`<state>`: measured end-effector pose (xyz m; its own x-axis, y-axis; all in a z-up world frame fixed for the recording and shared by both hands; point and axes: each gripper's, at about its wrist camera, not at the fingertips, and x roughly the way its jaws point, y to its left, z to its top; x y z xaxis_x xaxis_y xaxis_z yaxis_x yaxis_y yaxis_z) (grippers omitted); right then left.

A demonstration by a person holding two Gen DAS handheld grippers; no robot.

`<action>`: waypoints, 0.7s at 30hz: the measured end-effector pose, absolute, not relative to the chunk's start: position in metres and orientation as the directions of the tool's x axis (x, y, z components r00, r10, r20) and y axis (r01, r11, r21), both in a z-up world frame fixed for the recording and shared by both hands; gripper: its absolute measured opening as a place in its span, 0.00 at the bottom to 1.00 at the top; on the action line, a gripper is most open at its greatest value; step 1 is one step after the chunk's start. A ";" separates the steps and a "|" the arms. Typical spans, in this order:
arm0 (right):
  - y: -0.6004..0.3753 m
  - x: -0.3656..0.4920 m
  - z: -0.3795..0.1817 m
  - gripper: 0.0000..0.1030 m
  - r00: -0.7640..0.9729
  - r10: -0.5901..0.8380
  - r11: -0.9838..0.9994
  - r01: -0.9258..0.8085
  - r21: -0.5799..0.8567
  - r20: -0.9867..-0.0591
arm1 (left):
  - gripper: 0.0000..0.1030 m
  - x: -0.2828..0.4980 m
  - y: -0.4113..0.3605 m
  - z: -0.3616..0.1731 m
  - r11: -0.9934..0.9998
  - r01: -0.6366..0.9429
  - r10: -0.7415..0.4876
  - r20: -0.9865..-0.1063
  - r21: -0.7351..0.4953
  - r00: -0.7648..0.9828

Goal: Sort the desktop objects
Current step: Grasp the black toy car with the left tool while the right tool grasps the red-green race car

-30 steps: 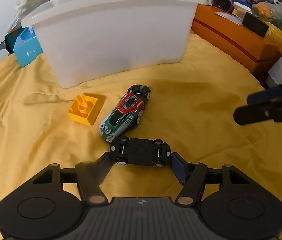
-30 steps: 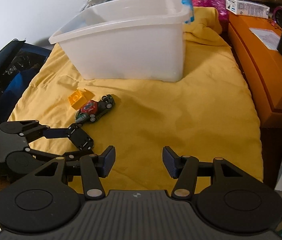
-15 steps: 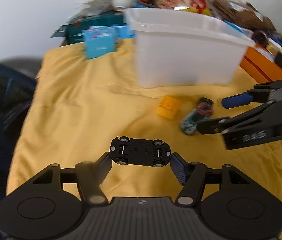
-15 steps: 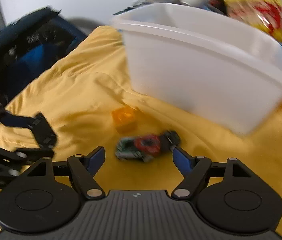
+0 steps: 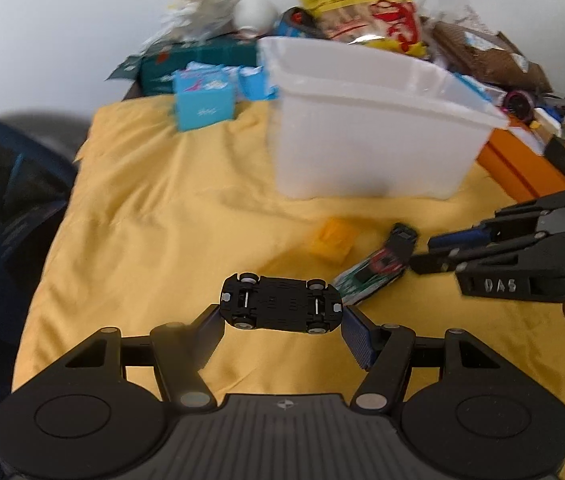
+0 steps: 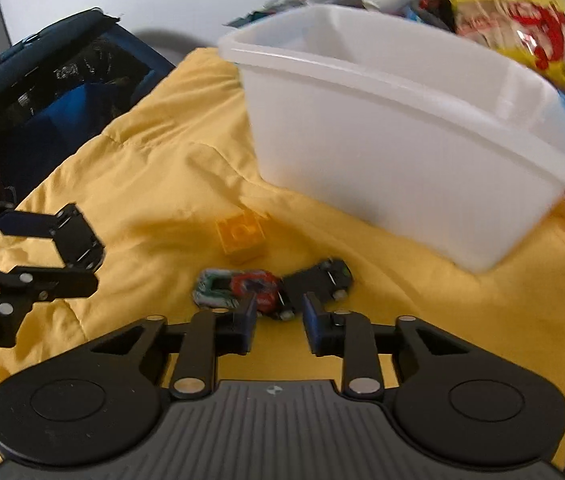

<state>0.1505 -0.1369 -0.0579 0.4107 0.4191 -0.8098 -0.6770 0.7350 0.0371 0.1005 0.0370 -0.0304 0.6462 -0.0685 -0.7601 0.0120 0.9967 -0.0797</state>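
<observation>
On the cloth (image 6: 422, 304), the block (image 6: 241, 236) lies before the bin (image 6: 402, 160) — the toy car (image 6: 258, 290) nearer still.

A cluttered home room: a yellow cloth (image 5: 154, 216) covers the desk, with snack bags (image 5: 366, 4) and cartons (image 5: 202, 106) piled behind.

Both views evenly lit, soft daylight-type light – no hard glare. Shadows are soft: a dim patch on the yellow cloth (image 5: 154, 216) at the foot of the white bin (image 5: 366, 140), another under the left gripper (image 5: 281, 320). Motion blur across both backgrounds – bin rim, snack bag (image 6: 510, 20) and blue boxes (image 5: 204, 106) smeared. In the right view the green-and-red toy car (image 6: 238, 288) and yellow block (image 6: 242, 236) are blurred. The black toy car (image 5: 280, 304) in the left view stays sharp. Strong fisheye: dark rounded corners, straight edges bowed.
</observation>
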 end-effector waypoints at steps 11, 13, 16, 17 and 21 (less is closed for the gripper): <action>-0.086 0.141 -0.085 0.68 0.406 0.423 0.687 -0.726 -0.005 -0.810 | 0.65 0.086 0.050 -0.029 0.995 -0.035 -0.049 -0.767 -0.092 0.639; -0.078 0.139 -0.095 0.61 0.391 0.415 0.685 -0.728 0.000 -0.822 | 0.65 0.082 0.060 -0.030 0.994 -0.061 -0.034 -0.772 -0.093 0.634; -0.075 0.137 -0.098 0.61 0.394 0.425 0.678 -0.735 -0.002 -0.815 | 0.65 0.078 0.071 -0.031 0.990 -0.100 -0.016 -0.776 -0.101 0.631; -0.076 0.138 -0.097 0.60 0.390 0.430 0.679 -0.735 0.007 -0.814 | 0.65 0.077 0.073 -0.031 0.989 -0.105 -0.012 -0.776 -0.101 0.631; -0.090 0.141 -0.089 0.60 0.394 0.461 0.690 -0.723 0.042 -0.795 | 0.65 0.080 0.078 -0.032 0.988 -0.114 -0.008 -0.775 -0.104 0.632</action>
<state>0.1407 -0.0897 -0.0885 0.3941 0.4615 -0.7948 -0.7229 0.6897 0.0420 0.0803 0.0777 -0.0325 0.6321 -0.0083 -0.7749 -0.1143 0.9880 -0.1038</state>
